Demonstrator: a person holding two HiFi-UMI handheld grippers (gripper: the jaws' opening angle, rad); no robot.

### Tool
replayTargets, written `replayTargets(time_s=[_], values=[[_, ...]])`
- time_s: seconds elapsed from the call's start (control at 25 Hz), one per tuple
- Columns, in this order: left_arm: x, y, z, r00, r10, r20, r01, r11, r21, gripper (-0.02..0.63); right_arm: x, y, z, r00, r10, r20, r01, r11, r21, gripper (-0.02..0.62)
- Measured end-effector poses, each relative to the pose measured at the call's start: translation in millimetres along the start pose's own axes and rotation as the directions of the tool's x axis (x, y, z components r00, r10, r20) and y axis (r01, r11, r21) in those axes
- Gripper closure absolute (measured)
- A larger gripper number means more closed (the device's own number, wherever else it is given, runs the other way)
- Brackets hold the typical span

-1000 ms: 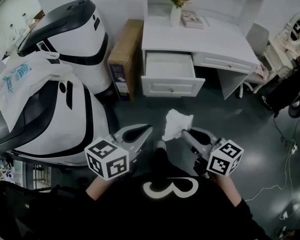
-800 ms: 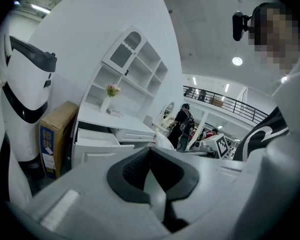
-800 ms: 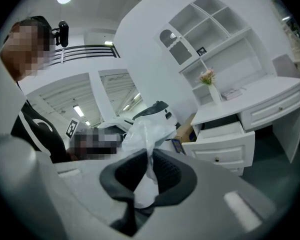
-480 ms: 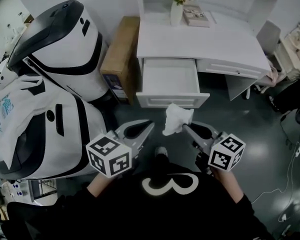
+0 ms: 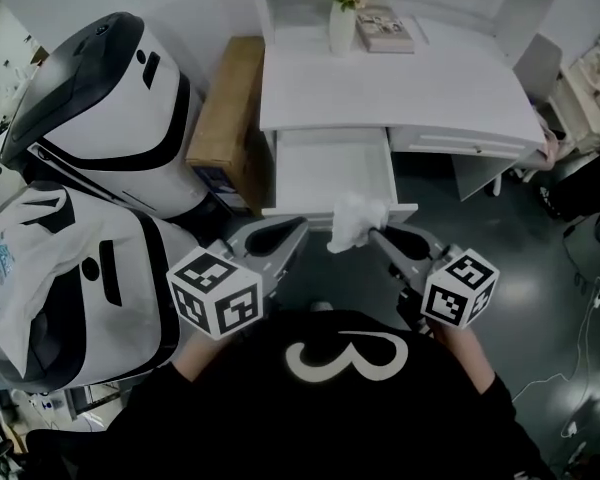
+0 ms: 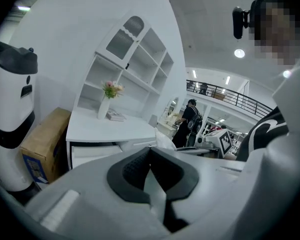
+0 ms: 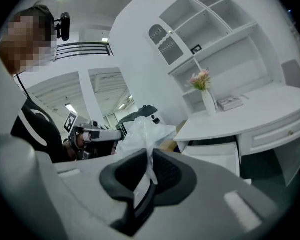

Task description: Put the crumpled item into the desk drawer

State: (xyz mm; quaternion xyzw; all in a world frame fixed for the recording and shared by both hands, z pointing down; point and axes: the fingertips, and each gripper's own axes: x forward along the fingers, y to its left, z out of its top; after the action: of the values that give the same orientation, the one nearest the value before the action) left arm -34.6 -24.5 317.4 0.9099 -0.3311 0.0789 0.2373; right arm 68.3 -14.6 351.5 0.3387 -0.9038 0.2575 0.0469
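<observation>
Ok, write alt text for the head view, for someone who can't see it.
Seen from above, the right gripper holds a crumpled white item by the front of the open drawer of a white desk. The left gripper hangs beside it, shut and empty.

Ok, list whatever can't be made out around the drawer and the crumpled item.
- Front lip of the drawer: head view, partly covered by the crumpled item.
- Inside of the drawer: right gripper view, seen edge-on.
- Cover print of the book: head view, too small.
- Pad contact of the right gripper: head view, hidden by the crumpled item.
</observation>
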Motion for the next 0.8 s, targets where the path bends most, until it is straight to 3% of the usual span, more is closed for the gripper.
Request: replayTargets(time_s=[0.44, 0.8], values=[[14, 10, 9, 1.000, -0.024, 0.000, 0.024, 1.000, 0.007, 0.595, 2, -17, 14, 0.999, -0.049, 0.013, 0.050, 0.998, -0.023, 0.555], [38, 48, 28, 0.999, -0.039, -0.008, 0.039, 0.999, -0.010, 0.597, 35, -48, 34, 0.996, -0.086, 0.002, 0.086, 0.996, -0.013, 0.555]])
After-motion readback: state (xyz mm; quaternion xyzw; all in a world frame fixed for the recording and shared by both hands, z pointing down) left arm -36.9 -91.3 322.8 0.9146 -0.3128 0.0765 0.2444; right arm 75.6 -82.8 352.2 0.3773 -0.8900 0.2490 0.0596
